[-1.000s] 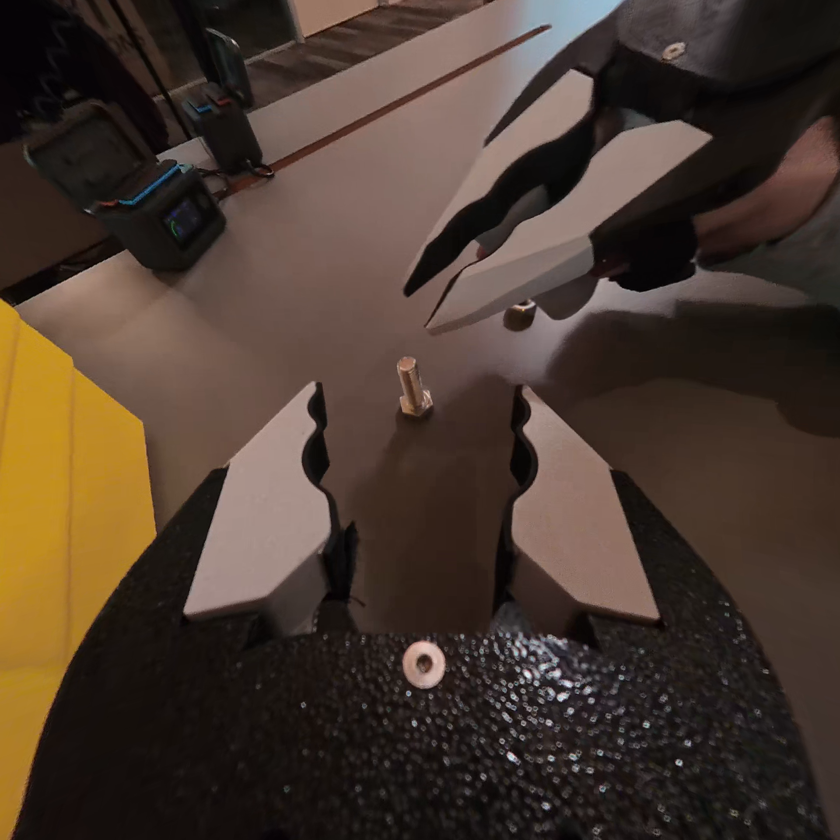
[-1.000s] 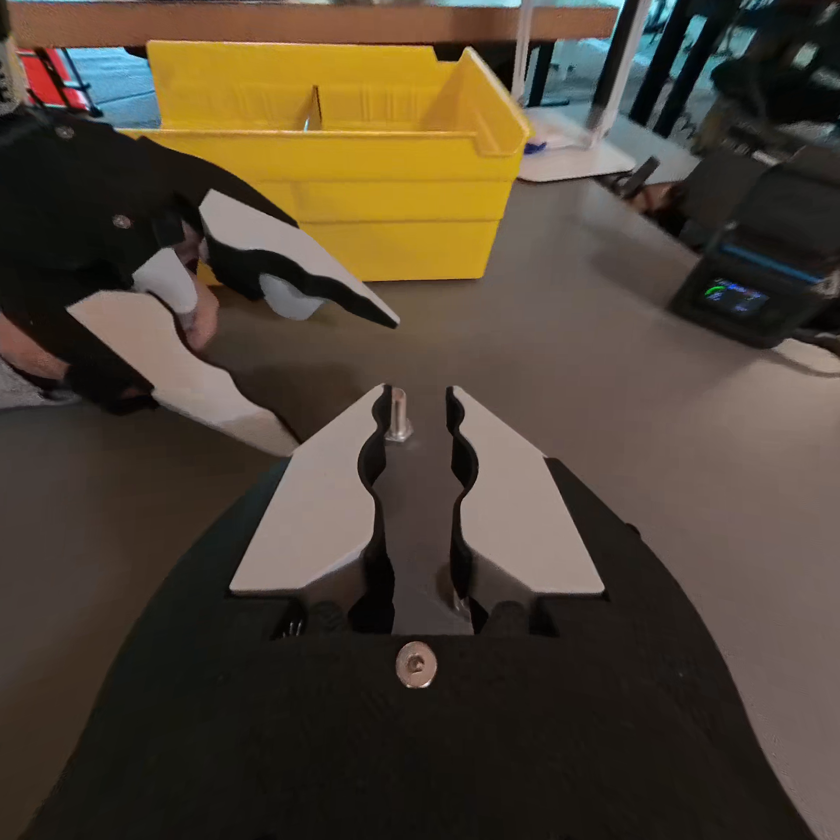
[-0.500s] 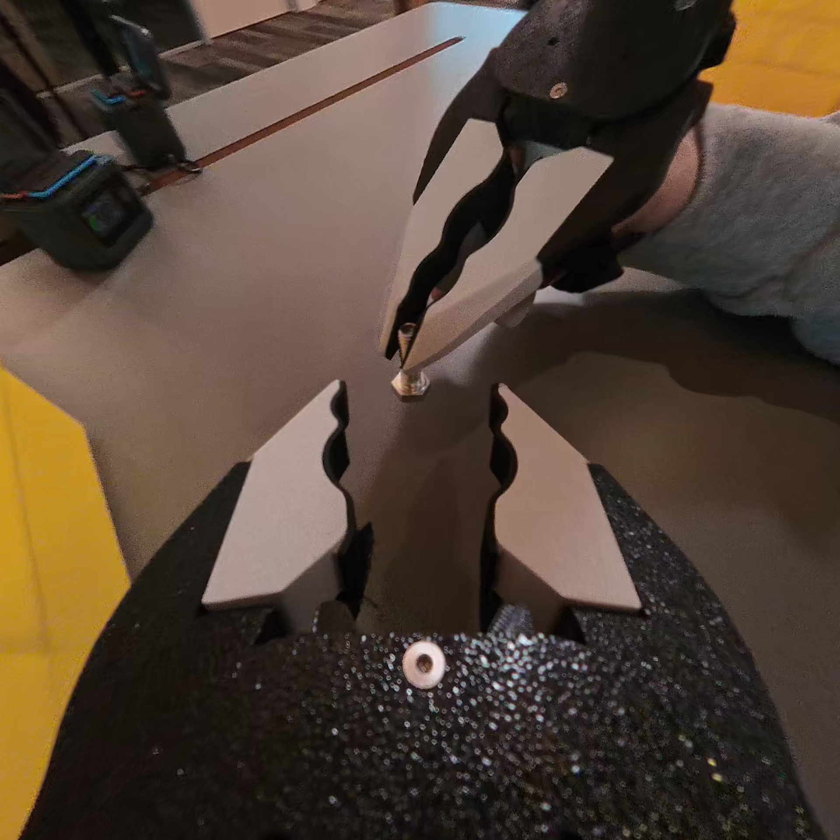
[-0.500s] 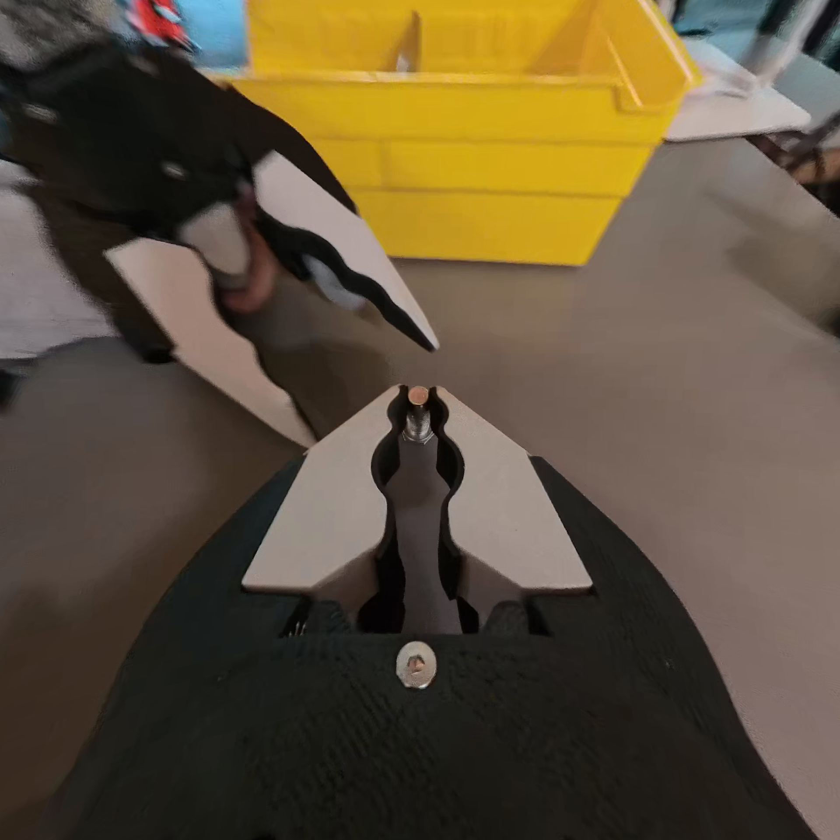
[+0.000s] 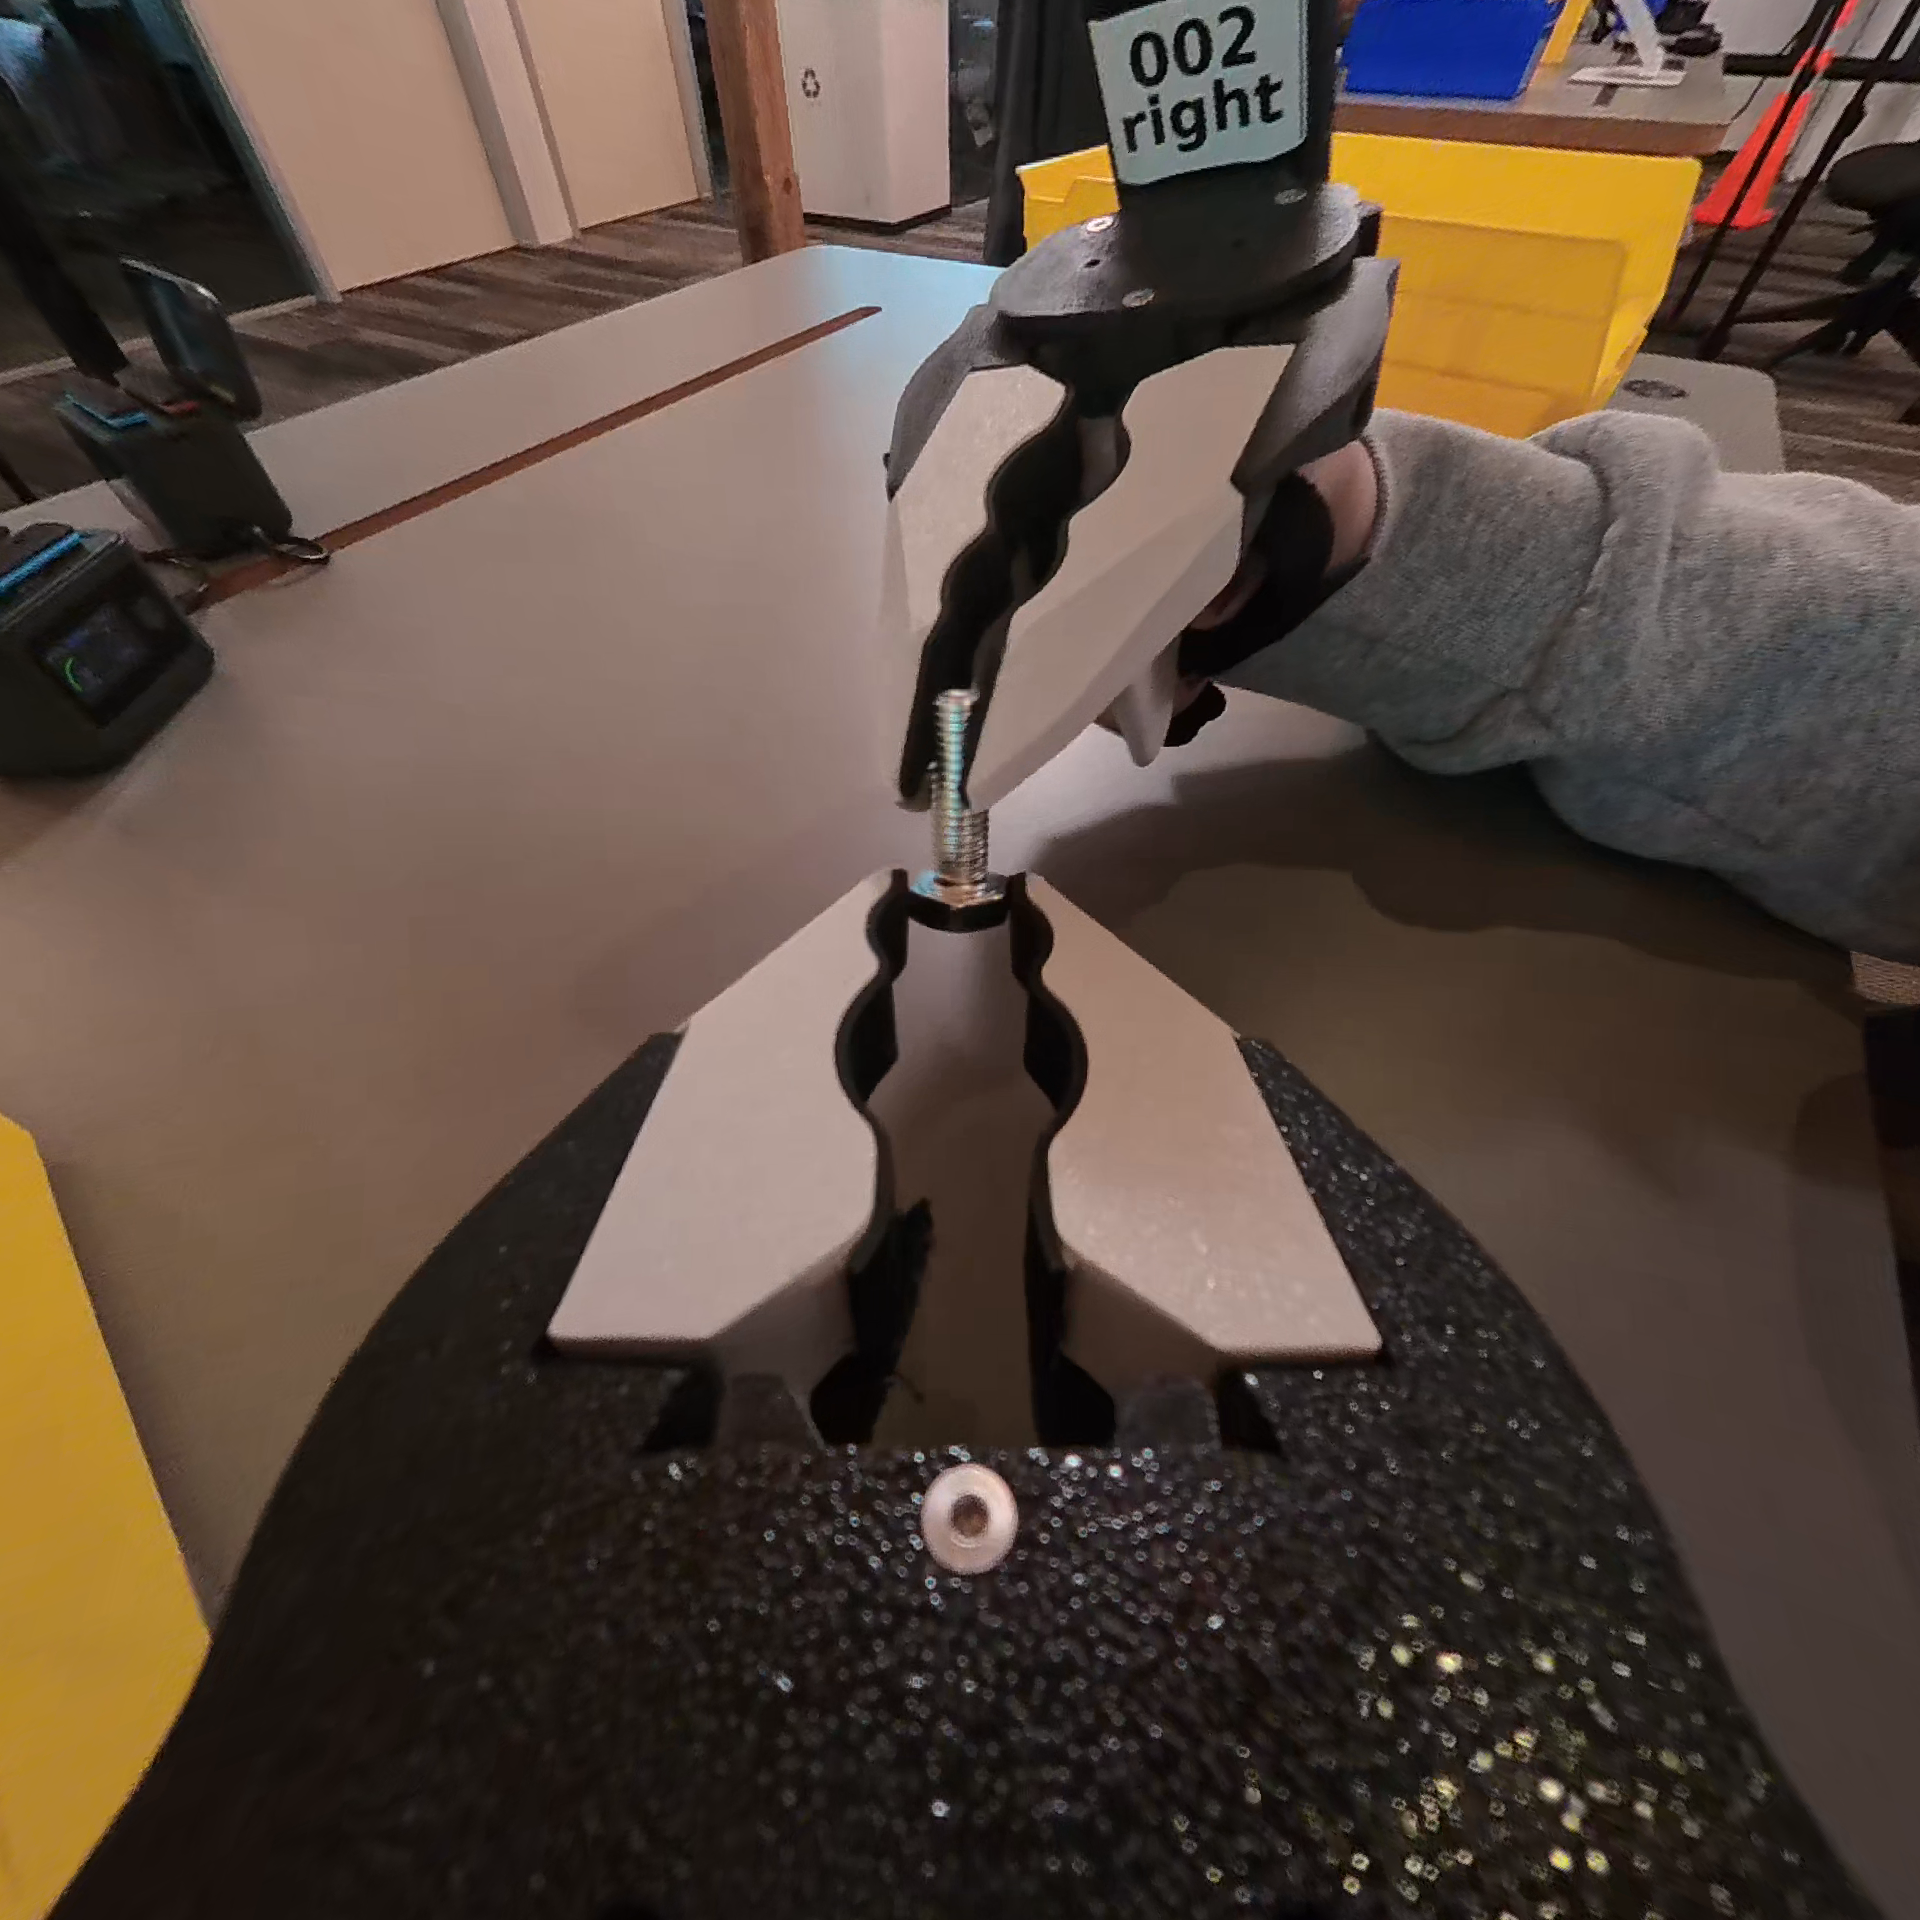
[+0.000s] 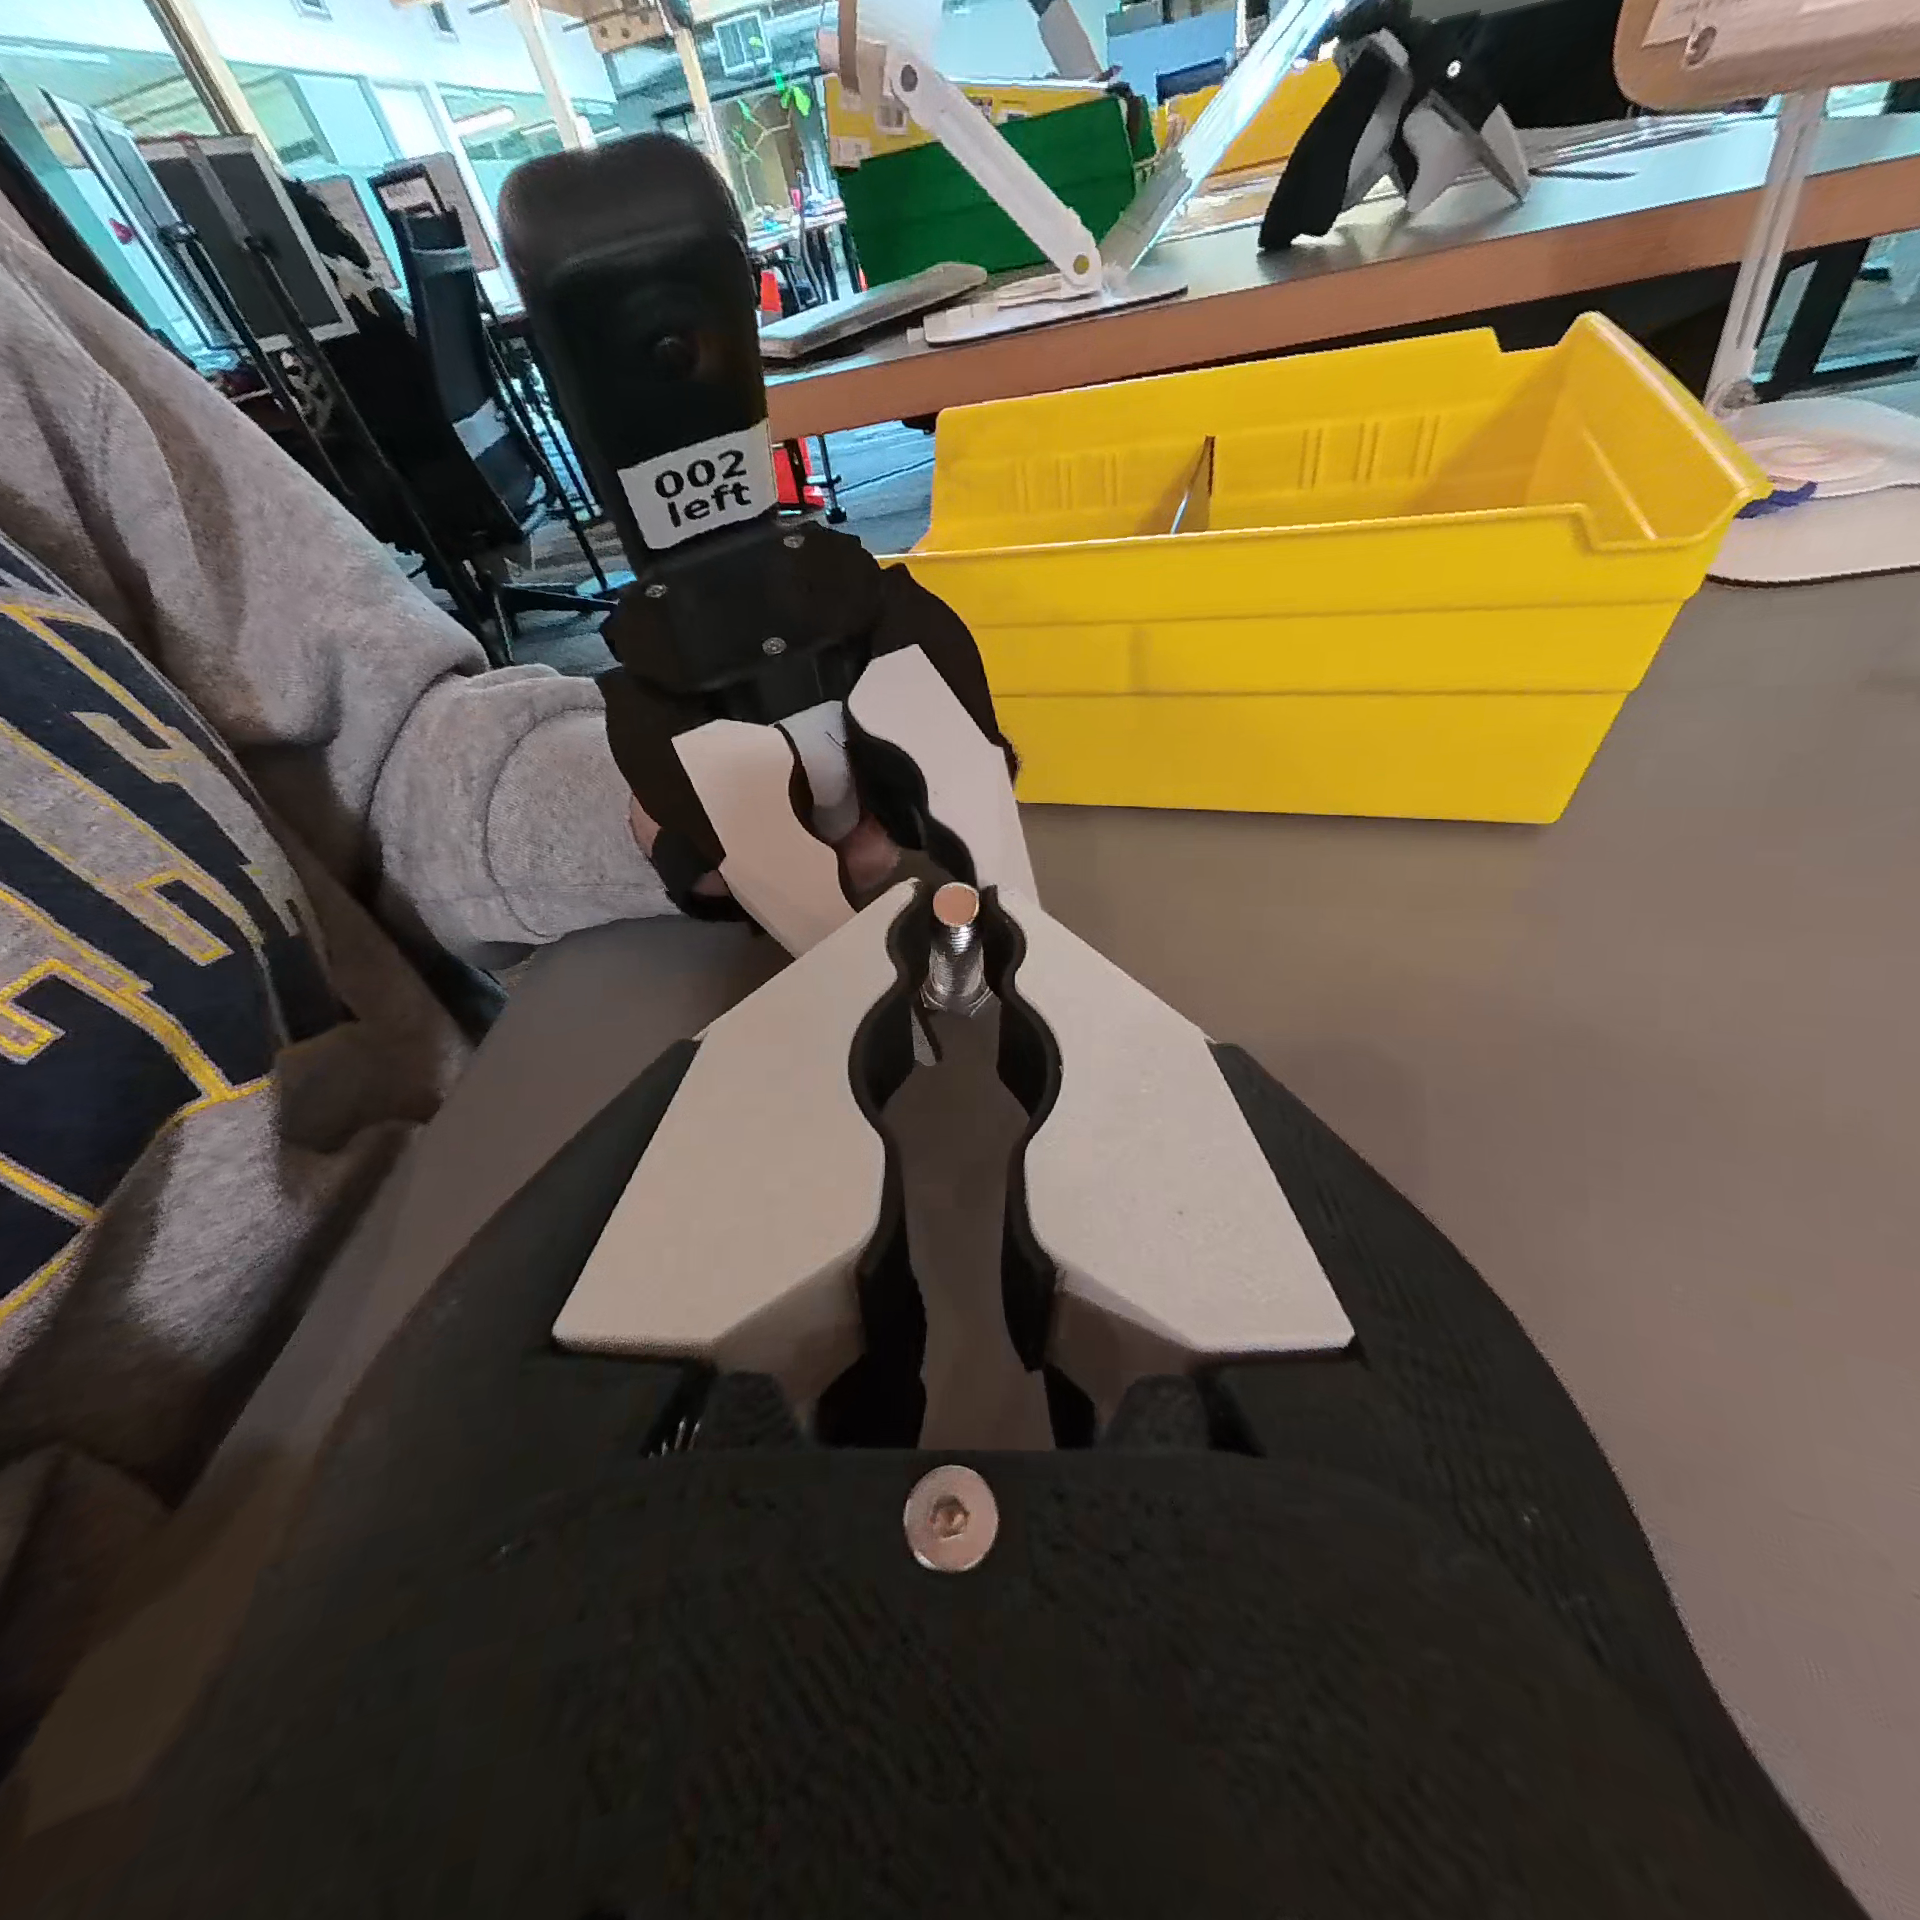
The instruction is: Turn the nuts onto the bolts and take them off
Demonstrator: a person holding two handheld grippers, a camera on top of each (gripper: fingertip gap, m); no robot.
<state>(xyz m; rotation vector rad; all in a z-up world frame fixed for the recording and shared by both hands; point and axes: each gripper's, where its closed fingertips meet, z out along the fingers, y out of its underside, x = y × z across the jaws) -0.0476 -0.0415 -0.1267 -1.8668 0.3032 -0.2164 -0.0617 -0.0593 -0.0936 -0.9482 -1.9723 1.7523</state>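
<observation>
Bolt (image 5: 954, 790) head at left gripper (image 5: 956, 899) tips.

Bolt (image 5: 954, 800): silver, threaded, upright, hex head down, centre of frame; shank top gripped between claw tips from above, head set between the lower claw's tips. Flat shank end (image 6: 954, 902) visible.

Right claw (image 6: 951, 914) clamped — left claw (image 5: 954, 899) seemingly pinching too.

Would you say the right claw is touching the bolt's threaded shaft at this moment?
Touching. In the left wrist view the right claw has its fingertips closed around the shaft of the upright bolt, no gap showing; the right wrist view shows the shaft pinched between its tips as well.
</observation>
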